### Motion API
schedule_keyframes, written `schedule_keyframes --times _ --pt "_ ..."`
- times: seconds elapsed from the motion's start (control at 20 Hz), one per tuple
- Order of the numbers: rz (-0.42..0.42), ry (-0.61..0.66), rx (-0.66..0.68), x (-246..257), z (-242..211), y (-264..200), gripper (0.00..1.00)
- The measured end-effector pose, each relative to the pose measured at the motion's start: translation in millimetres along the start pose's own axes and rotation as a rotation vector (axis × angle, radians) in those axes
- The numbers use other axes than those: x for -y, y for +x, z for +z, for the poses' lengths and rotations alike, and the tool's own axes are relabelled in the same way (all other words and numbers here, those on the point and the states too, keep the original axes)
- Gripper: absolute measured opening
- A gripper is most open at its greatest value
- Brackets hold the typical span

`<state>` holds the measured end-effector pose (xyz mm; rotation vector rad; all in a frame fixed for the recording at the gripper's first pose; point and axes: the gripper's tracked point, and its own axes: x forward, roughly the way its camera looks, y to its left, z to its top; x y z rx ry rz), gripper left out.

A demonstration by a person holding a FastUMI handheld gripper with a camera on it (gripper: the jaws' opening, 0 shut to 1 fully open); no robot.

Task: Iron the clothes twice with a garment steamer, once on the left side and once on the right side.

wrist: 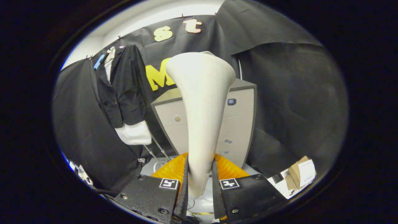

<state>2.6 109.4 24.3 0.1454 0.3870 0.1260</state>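
Steamer is the landmark here: a pale, funnel-shaped wand whose narrow handle sits between the two fingers of the gripper, which are closed in to a narrow gap with both inner faces pressing the handle, so the claw has hold of it. Its long axis runs straight ahead along the fingers and rises away from them, and the wide head at the far end points up and forward, toward the cloth wall and not at the garment. The shirt, dark with a white piece hanging below it, is well off to the left of the steamer head and apart from it. A grey cabinet stands directly behind the steamer, an orange ribbed thing lies just beyond the fingers at the handle's foot, and cardboard boxes sit low to the right of it. Judging by this, neither pass has begun. The risk is in the swing left: the handle is smooth and tapered, held low near its thin end, so the heavy head could twist or slide in the grip as it turns. A second risk is that the head reaches the shirt at an angle, catches a fold and drags the cloth rather than gliding down it. Whether a hose trails from the handle I cannot tell.
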Motion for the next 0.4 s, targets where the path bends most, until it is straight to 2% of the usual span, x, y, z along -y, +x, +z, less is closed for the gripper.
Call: schedule_keyframes --times 0.4 --pt "-0.046 0.018 0.008 29 -32 -47 0.35"
